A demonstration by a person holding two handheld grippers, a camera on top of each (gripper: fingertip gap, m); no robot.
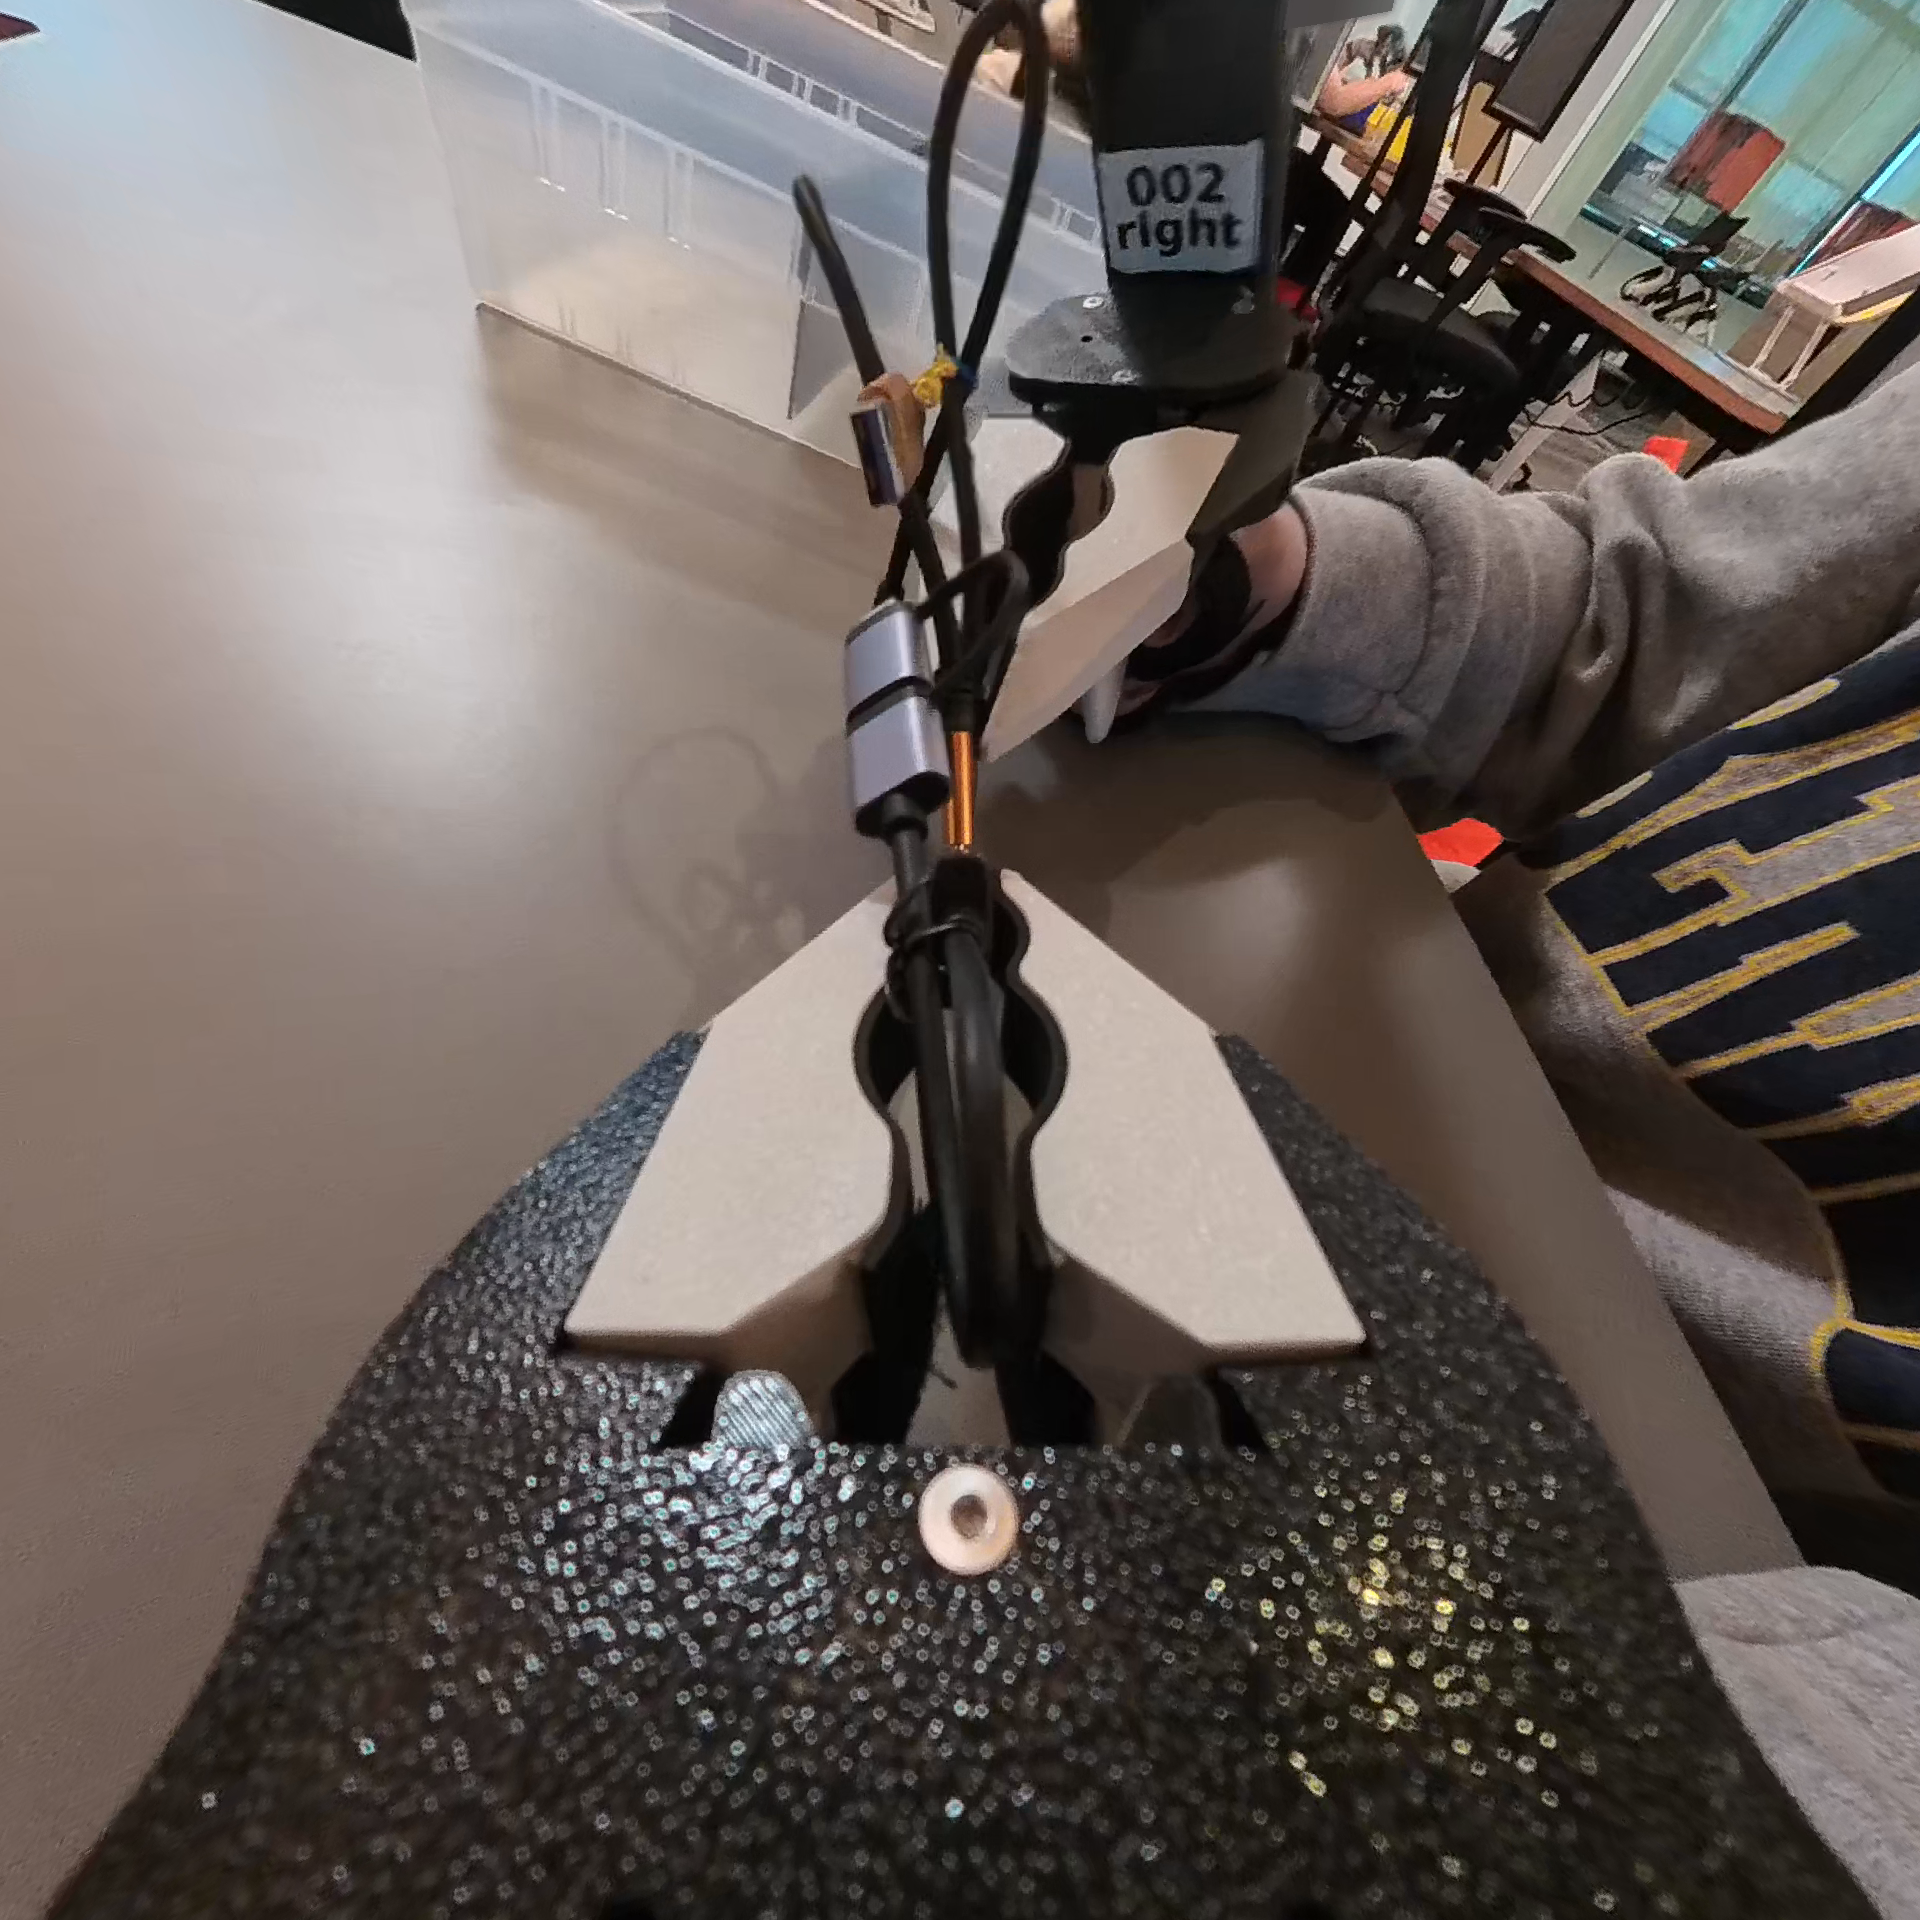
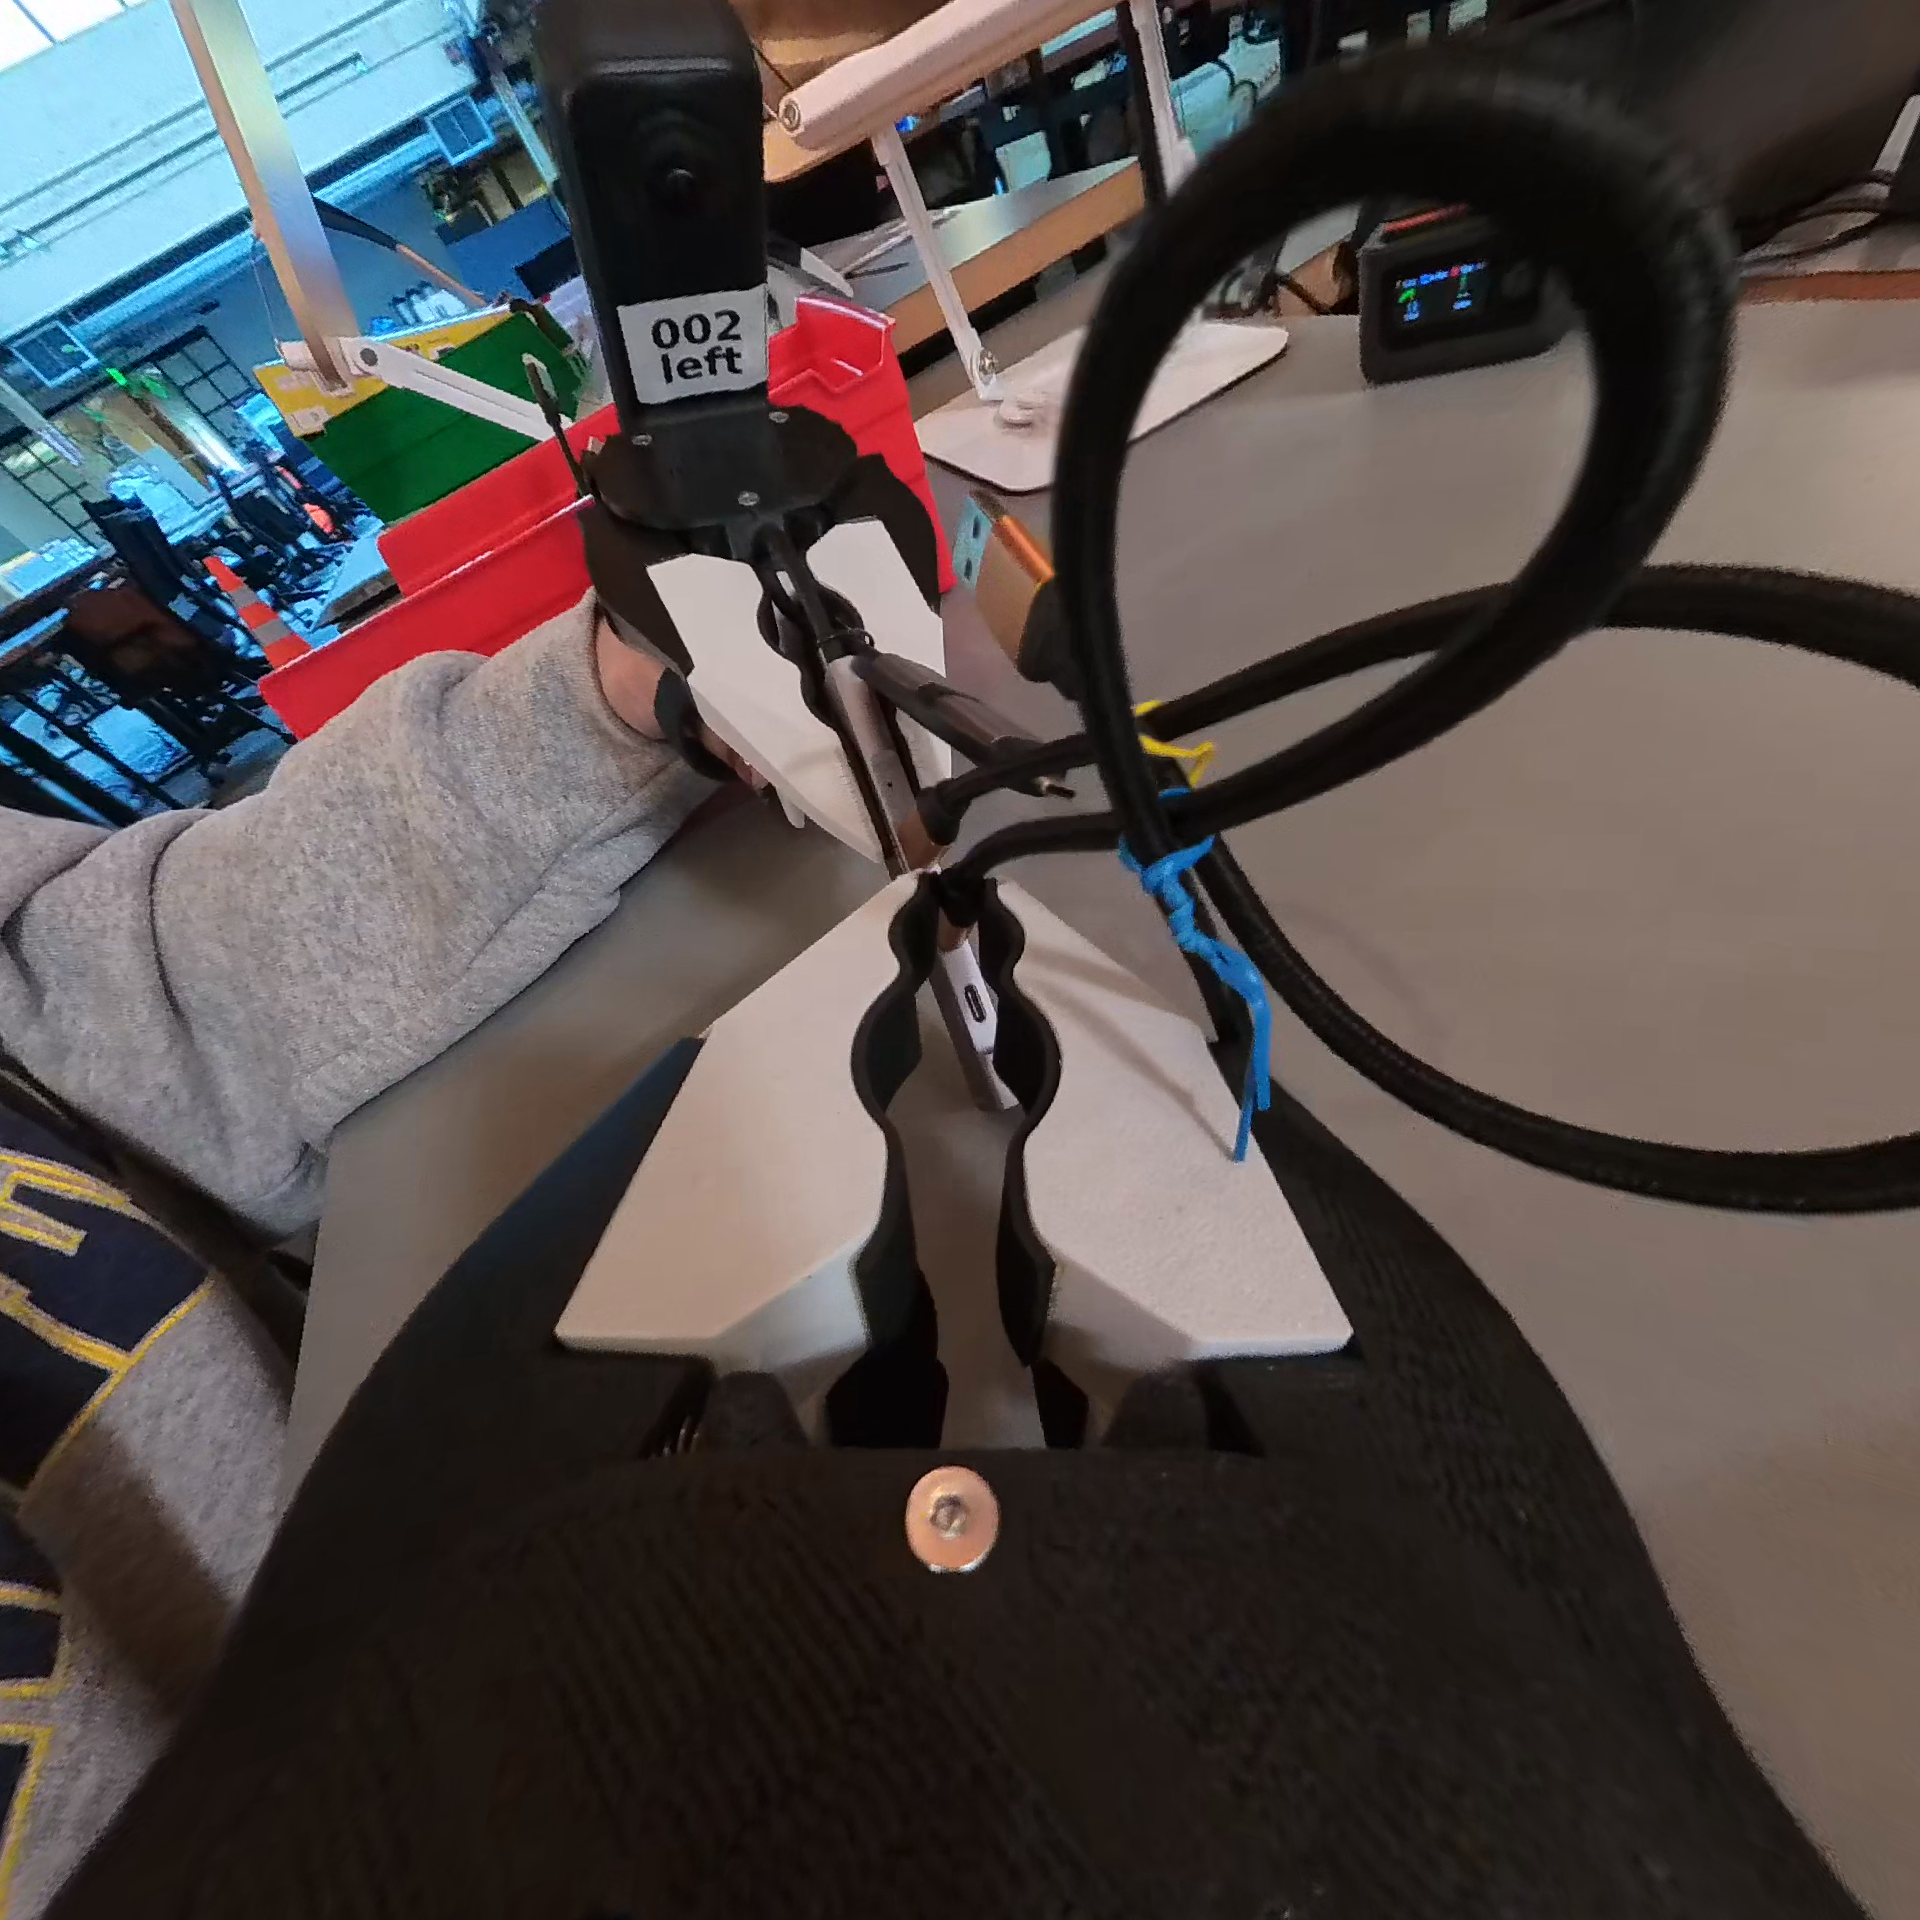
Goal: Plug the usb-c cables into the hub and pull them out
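My left gripper [image 1: 961,883] is shut on a bundle of black cable [image 1: 961,1122] above the grey table [image 1: 312,727]. Just past its tips hang two grey metal connectors joined end to end [image 1: 888,717] and a slim copper-coloured piece [image 1: 961,784]. My right gripper [image 2: 951,894] faces it tip to tip and is shut on a slim silver-white hub [image 2: 971,1003] with a USB-C port on its face. A loose USB-C plug [image 2: 1049,788] points right, unplugged. A thick black braided cable [image 2: 1403,520] loops overhead, tied with blue and yellow ties; a copper USB-A plug [image 2: 1003,582] hangs from it.
A clear plastic box [image 1: 644,208] stands at the back of the table. In the right wrist view there is a red bin [image 2: 520,561], a white lamp base [image 2: 1039,416] and a black device with a screen [image 2: 1444,301]. Grey sleeves [image 1: 1507,592] cross the table's near edge. The tips of both grippers are at nearly the same place.
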